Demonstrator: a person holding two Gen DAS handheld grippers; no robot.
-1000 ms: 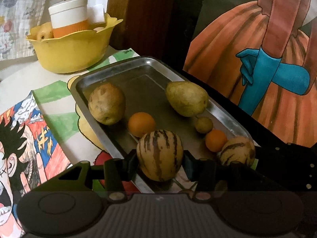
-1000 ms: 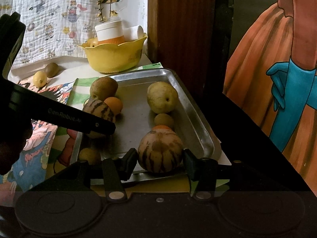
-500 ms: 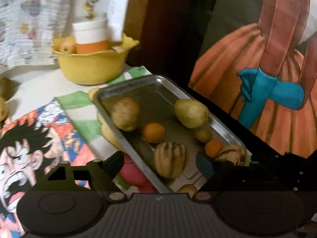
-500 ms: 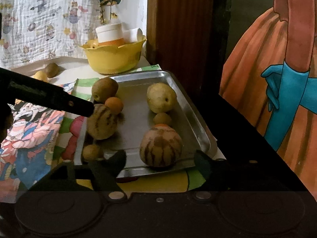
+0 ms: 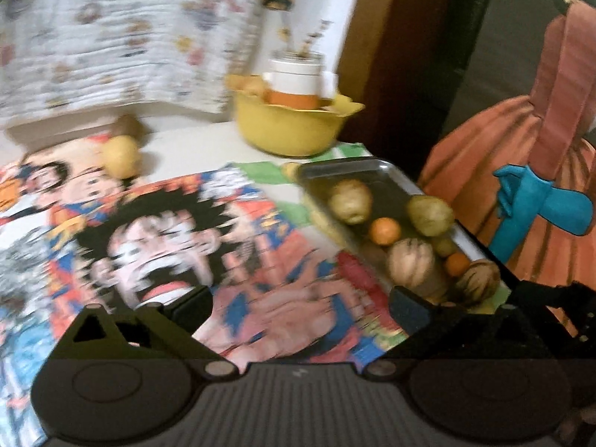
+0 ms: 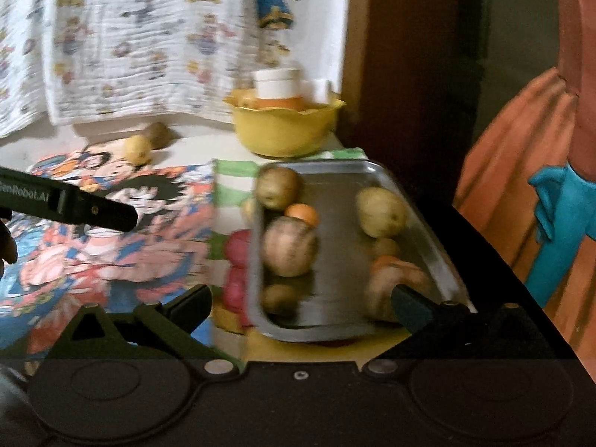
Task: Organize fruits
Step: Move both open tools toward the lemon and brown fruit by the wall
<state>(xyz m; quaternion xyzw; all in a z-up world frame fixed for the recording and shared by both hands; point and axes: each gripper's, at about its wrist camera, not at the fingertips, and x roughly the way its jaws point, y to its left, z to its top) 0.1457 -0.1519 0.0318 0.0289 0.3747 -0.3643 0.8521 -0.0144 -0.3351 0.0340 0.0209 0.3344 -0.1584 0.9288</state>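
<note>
A metal tray (image 6: 406, 193) holds several fruits: two striped melons (image 6: 288, 246) (image 6: 391, 283), a brown pear (image 6: 277, 186), a yellow-green pear (image 6: 380, 212) and small oranges (image 6: 303, 213). The tray also shows in the left wrist view (image 5: 376, 167). My left gripper (image 5: 301, 307) is open and empty over the cartoon cloth, left of the tray; it shows in the right wrist view (image 6: 93, 208). My right gripper (image 6: 301, 305) is open and empty at the tray's near edge. A lemon (image 5: 121, 156) and a brown fruit (image 5: 126, 126) lie on the table at the far left.
A yellow bowl (image 5: 290, 130) with a white and orange cup (image 5: 296, 82) stands behind the tray. A patterned cloth (image 6: 167, 37) hangs at the back. A colourful cartoon cloth (image 5: 167, 231) covers the table. A painted panel (image 5: 521, 171) and the table's edge are right of the tray.
Both grippers let go of their striped melons, opened wide and pulled back. The left gripper swung left, away from the tray. Both melons now rest in the tray.
</note>
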